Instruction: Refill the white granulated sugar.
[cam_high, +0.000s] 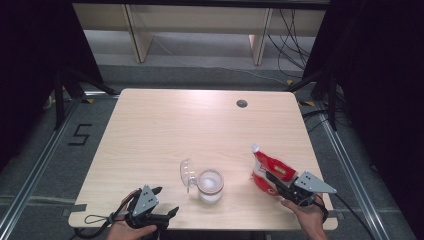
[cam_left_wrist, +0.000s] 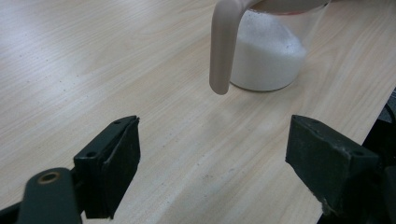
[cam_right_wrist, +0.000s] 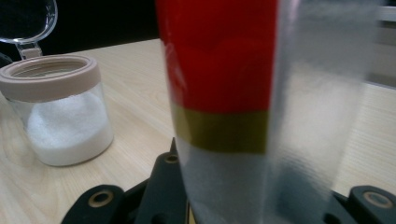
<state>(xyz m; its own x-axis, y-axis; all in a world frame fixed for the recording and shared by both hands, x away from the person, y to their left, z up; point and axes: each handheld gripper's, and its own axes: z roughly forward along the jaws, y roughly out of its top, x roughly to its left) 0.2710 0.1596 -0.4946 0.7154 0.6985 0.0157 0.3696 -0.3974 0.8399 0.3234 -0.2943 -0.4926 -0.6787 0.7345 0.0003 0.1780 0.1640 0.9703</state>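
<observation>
Black two-jaw right gripper (cam_high: 277, 181), grey three-cornered plate on top, held in a hand (cam_high: 310, 220) at the near right corner of the table: jaws clenched on a red, white and gold soft plastic refill pouch (cam_high: 270, 171); in the right gripper view the pouch (cam_right_wrist: 243, 93) rises between the jaws close to the lens, red above, a gold band across the middle, white below, a clear frosted strip along one side; pouch tilted in the high view, its white spout end pointing up and toward the far left, its lower end at the gripper

Black two-jaw left gripper (cam_high: 167, 202), grey plate on top, cable looping at its left, held at the near left edge of the table: jaws released, standing wide apart with bare tabletop between them in the left gripper view (cam_left_wrist: 210, 163); grasping nothing

Clear glass jar with a beige plastic collar and handle (cam_high: 210, 186), near the front edge of the table, between the two grippers, apart from both: roughly half full of white granules; mouth open, its clear hinged lid (cam_high: 187, 172) flipped up on the left side; beige handle (cam_left_wrist: 222, 46) hanging down toward the left gripper in that gripper's view

Pale wood-grain table (cam_high: 165, 130): small dark round hole (cam_high: 242, 103) near the far edge, right of centre
</observation>
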